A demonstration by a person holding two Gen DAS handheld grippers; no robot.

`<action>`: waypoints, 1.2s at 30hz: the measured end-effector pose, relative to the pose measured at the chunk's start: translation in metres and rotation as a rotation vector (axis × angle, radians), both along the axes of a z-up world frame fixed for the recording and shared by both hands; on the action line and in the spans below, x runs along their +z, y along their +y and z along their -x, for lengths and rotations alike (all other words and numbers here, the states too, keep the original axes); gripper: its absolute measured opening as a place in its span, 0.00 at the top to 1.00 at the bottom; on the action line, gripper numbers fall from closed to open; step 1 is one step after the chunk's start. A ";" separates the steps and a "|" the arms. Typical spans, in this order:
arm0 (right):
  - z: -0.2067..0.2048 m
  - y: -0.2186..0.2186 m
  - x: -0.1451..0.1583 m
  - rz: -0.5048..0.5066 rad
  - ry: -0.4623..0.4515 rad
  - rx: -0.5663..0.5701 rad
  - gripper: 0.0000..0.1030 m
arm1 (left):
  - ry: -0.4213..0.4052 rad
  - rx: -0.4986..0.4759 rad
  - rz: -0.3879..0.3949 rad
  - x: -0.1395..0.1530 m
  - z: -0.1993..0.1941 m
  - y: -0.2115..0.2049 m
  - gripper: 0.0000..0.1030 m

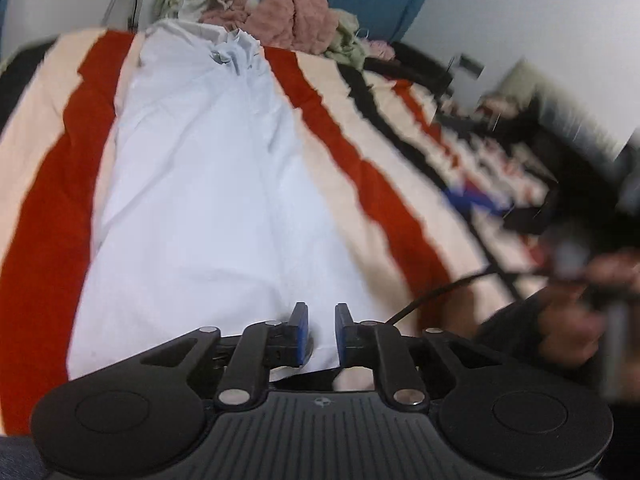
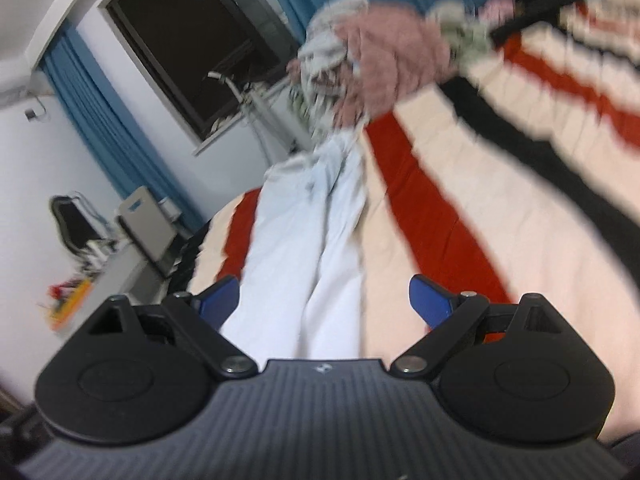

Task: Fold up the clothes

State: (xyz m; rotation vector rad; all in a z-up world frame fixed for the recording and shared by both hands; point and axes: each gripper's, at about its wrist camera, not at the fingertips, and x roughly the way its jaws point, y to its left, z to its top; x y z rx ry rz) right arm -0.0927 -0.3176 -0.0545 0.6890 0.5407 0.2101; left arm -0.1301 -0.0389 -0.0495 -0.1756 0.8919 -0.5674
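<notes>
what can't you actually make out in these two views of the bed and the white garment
- Left wrist view: the near hem of the white garment is hidden under the left tool, so whether it grips the cloth is unclear.
- Left wrist view: the person's hand at the right edge is motion-blurred; what it holds cannot be told.
- Right wrist view: the clothes pile is smeared, so single pieces cannot be told apart.
- Right wrist view: the right tool covers the garment's near end.

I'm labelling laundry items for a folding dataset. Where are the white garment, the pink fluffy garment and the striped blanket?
white garment [image 1: 200, 200]: left wrist view, middle of its flat cloth.
pink fluffy garment [image 1: 288, 8]: left wrist view, in the heap's fuzzy bulk.
striped blanket [image 1: 44, 184]: left wrist view, a bare red stripe.
</notes>
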 end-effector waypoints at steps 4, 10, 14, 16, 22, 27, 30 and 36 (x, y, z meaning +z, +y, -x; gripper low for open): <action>-0.009 0.000 -0.025 -0.147 0.112 0.034 0.10 | 0.024 0.052 0.090 0.019 -0.011 0.031 0.52; -0.017 0.010 -0.050 -0.207 0.242 0.027 0.34 | 0.058 0.310 0.141 0.009 -0.057 0.092 0.29; -0.021 0.016 -0.063 -0.202 0.318 0.013 0.36 | 0.159 0.433 0.195 -0.012 -0.084 0.122 0.26; -0.023 0.017 -0.073 -0.212 0.366 0.012 0.36 | 0.208 0.461 0.224 -0.022 -0.089 0.130 0.26; -0.029 0.026 -0.096 -0.335 0.464 0.080 0.36 | 0.302 0.461 0.307 -0.035 -0.083 0.137 0.32; -0.022 0.025 -0.097 -0.420 0.466 0.115 0.44 | 0.381 0.461 0.376 -0.046 -0.078 0.143 0.66; -0.017 0.029 -0.093 -0.388 0.466 0.129 0.60 | 0.388 0.475 0.394 -0.045 -0.073 0.147 0.78; -0.011 0.039 -0.090 -0.283 0.488 0.148 0.60 | 0.399 0.475 0.348 -0.059 -0.067 0.136 0.73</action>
